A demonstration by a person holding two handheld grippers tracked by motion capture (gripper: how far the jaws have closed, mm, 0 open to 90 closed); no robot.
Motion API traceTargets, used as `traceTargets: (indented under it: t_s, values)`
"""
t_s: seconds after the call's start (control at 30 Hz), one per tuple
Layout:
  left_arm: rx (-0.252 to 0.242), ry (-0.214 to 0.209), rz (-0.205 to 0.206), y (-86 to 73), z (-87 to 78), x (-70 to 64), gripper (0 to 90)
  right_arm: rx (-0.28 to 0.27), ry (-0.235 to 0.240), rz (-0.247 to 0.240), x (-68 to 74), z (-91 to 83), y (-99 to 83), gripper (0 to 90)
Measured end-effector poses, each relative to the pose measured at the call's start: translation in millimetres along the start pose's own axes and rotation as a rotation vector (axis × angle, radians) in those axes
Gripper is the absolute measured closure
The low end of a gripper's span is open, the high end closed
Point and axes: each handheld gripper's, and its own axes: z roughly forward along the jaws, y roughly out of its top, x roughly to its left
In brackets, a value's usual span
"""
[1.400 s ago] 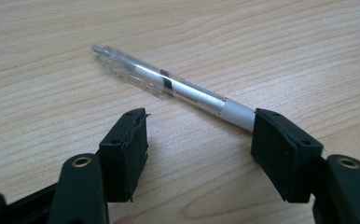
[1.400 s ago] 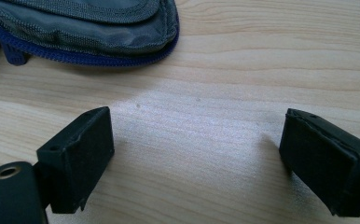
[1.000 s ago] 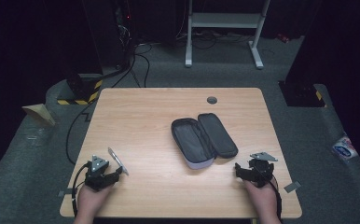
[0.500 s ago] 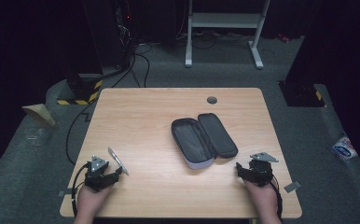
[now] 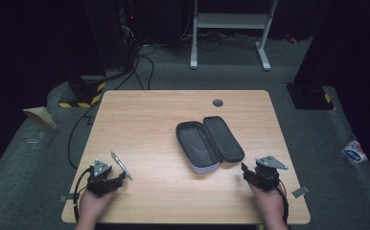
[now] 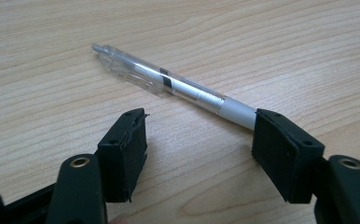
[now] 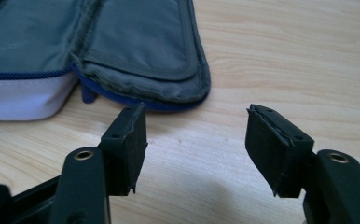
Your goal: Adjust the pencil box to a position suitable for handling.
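A pencil case (image 5: 209, 143) lies unzipped and spread flat at the table's middle, with a dark grey lining and a white outside with blue trim. A clear pen (image 5: 121, 165) with a white grip lies near the front left. My left gripper (image 5: 115, 178) rests just behind it, open. In the left gripper view the pen (image 6: 169, 84) lies slantwise ahead of the left gripper (image 6: 201, 123), and its white end passes behind the right-hand jaw. My right gripper (image 5: 248, 172) sits open at the front right, nothing held. Ahead of the right gripper (image 7: 197, 121) is the case's lid (image 7: 136, 42).
The wooden table (image 5: 154, 120) has a round grommet (image 5: 217, 102) near its far edge. On the floor beyond are cables, a black-and-yellow box (image 5: 83, 90) and a white stand (image 5: 231, 28). A packet (image 5: 353, 152) lies on the floor at the right.
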Motion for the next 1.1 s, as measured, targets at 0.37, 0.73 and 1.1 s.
traceTargets:
  t_s: [0.37,0.73,1.1]
  values:
    - [0.000,0.000,0.001,0.0,0.0,0.0,35.3,-0.025,0.036,-0.009,14.4,-0.4,10.2,43.8]
    - [0.002,-0.001,0.003,0.4,0.2,0.4,35.4,-0.045,0.085,-0.041,34.2,-3.0,23.3,45.8]
    - [0.004,-0.001,0.002,0.5,0.1,0.2,35.4,-0.048,0.109,-0.057,51.0,4.0,36.0,47.4]
